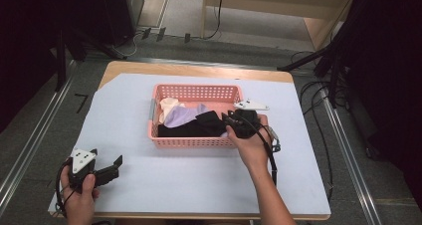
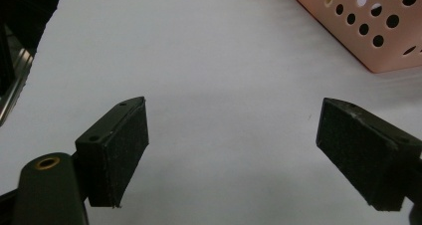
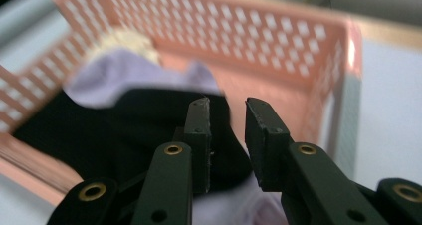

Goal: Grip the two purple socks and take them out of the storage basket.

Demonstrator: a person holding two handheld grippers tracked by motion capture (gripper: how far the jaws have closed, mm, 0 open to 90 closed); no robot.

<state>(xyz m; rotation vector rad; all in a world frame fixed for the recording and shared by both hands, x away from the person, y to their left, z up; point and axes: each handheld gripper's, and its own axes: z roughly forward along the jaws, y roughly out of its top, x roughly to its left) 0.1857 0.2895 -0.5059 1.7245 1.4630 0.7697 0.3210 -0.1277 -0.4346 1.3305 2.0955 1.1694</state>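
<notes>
Overhead: a pink perforated basket (image 1: 193, 141) sits mid-counter (image 1: 199, 185) on a pale sheet, w/ several soft garments piled inside. A black garment (image 1: 196, 126) lies along the basket's near wall, long axis running left-right as seen from above; a lilac garment (image 1: 181, 115) overlaps it behind, and a cream one (image 1: 168, 105) sits in the far-left corner.

The right gripper (image 1: 228, 121) is at the basket's right end, inside the rim, pointing left along the black garment. So the cloth lies straight ahead of it and a bit below. In the right gripper view, the jaws of the right gripper (image 3: 228, 135) stand a narrow gap apart; nothing is pinched between them. The black garment's (image 3: 124, 130) right end sits just beyond and under the tips; the picture is blurred, so contact can't be confirmed.

The left gripper (image 1: 107, 165) rests at the near-left corner of the counter, well apart from the basket, jaws spread wide and empty; the left gripper view shows bare sheet between its pads (image 2: 127, 150) and a basket corner (image 2: 378, 31) off to the far right.

Judgement: the right hand is far nearer; a short push fwd and down along the garment's length would put the cloth between the jaws.
</notes>
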